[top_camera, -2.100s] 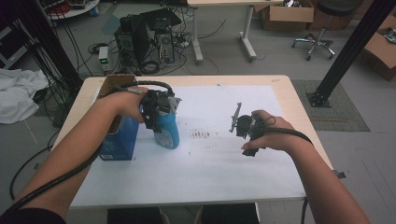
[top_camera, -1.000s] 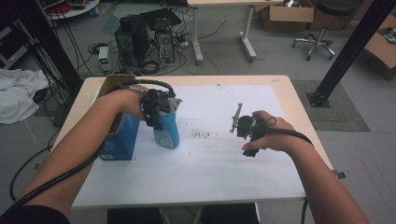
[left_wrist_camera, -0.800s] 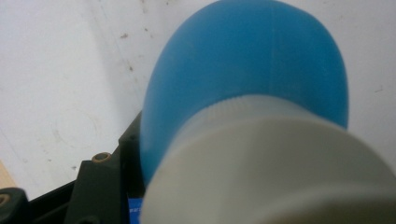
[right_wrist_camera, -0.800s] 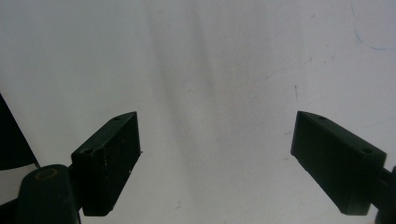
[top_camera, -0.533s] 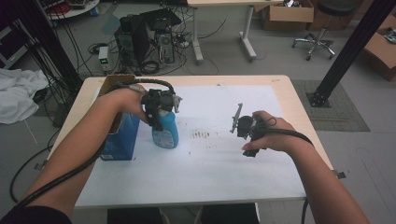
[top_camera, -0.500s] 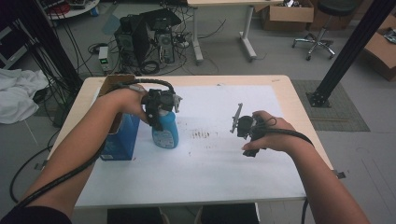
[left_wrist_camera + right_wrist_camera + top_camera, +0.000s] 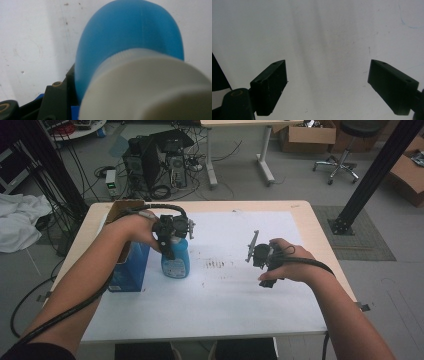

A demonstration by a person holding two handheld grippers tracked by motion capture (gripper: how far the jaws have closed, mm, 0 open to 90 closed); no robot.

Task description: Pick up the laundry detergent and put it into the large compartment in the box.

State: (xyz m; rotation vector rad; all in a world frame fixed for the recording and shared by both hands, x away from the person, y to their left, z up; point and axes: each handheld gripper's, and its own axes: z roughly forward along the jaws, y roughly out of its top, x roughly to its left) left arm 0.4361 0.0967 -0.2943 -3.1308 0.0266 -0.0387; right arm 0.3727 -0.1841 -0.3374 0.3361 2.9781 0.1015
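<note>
Blue bottle (image 7: 175,262) stands upright left of centre, beside the blue box (image 7: 129,270); our left gripper (image 7: 172,232) clamps its neck, right gripper (image 7: 257,251) gapes empty. Lifting's left.

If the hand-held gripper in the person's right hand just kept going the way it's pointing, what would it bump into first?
Most likely the white sheet on the table: the right hand-held gripper has its jaws wide apart with nothing between them, and they face bare white surface. How near it is cannot be told.
</note>
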